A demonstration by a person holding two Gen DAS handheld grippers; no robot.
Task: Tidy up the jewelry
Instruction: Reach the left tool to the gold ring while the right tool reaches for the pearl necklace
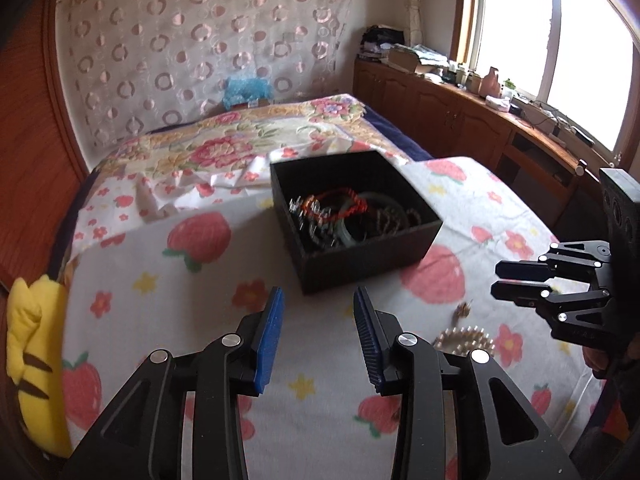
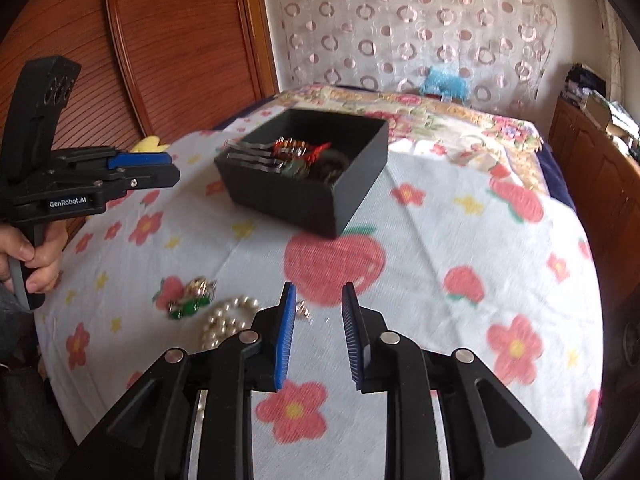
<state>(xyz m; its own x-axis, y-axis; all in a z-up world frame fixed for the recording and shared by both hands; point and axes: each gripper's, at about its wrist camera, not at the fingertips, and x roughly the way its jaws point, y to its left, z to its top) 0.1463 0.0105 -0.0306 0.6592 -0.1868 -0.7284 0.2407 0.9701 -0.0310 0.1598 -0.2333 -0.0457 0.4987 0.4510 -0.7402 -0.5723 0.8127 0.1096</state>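
Left gripper (image 1: 318,336), bottom centre of its view, stands partly open and empty above the bed cover (image 1: 320,420); right gripper (image 2: 318,336) likewise, narrower, pearl necklace (image 2: 224,320) lower left.

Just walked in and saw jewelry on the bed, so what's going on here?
A person is tidying jewelry into a black box on the flowered bedspread, using a hand-held gripper in each hand. The box already holds bracelets and hair clips. A pearl necklace and a green-and-gold piece lie loose on the bedspread. The left gripper and right gripper are both open and empty; the right one is beside the pearls.
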